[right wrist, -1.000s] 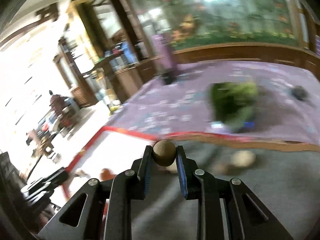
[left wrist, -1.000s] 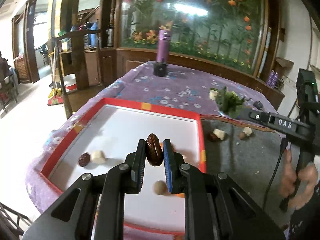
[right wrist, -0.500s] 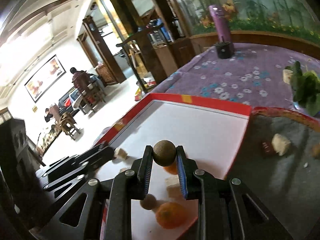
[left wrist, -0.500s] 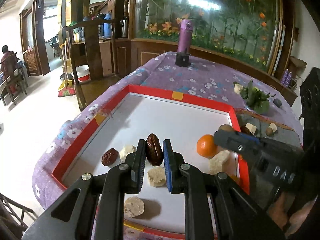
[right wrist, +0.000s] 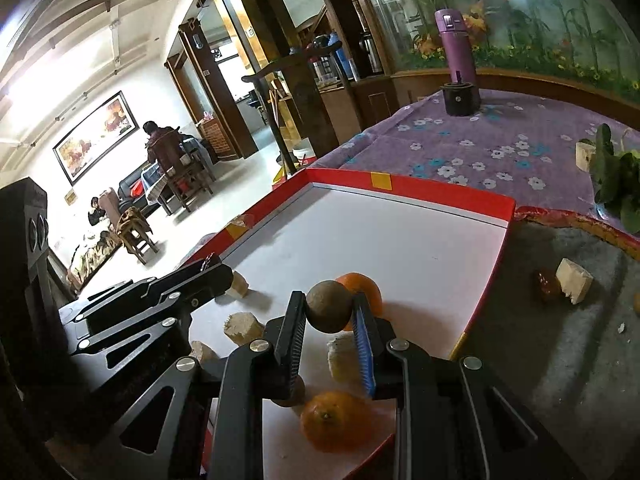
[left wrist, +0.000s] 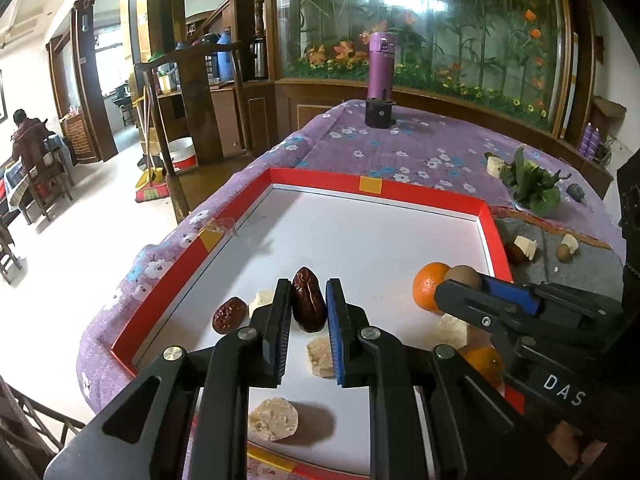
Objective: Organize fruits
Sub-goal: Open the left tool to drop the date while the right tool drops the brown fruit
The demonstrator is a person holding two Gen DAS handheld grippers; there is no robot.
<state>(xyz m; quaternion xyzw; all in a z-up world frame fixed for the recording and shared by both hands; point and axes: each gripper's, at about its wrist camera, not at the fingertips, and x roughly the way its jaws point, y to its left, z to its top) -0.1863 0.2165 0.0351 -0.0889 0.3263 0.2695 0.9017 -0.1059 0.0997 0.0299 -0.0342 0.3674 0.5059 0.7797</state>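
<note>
While both tongs hang over the red-rimmed tray (left wrist: pixel 432 194), I note two loaded grips. My left tongs (left wrist: pixel 307 308) are pinched narrow on a dried date (left wrist: pixel 307 299), wrinkled, glossy, oblong, held over the tray's near half. My right tongs (right wrist: pixel 329 312) are clamped on a round brown fruit (right wrist: pixel 329 306), dull and rough-skinned, held just in front of an orange (right wrist: pixel 366 286) lying by the tray's right rim.

Risks, in my judgement: the round fruit is gripped only across its middle, so on release it could roll over the smooth white floor and strike the orange or the pale cut chunks (right wrist: pixel 242 326) nearby. The date stands nearly upright between ribbed pads; a loose release may tip it onto the chunk (left wrist: pixel 320 356) below. The two tongs are near each other over the tray's near end, so a careless swing could make them knock.

More pieces lie right of the tray on the grey mat (left wrist: pixel 580 264).
</note>
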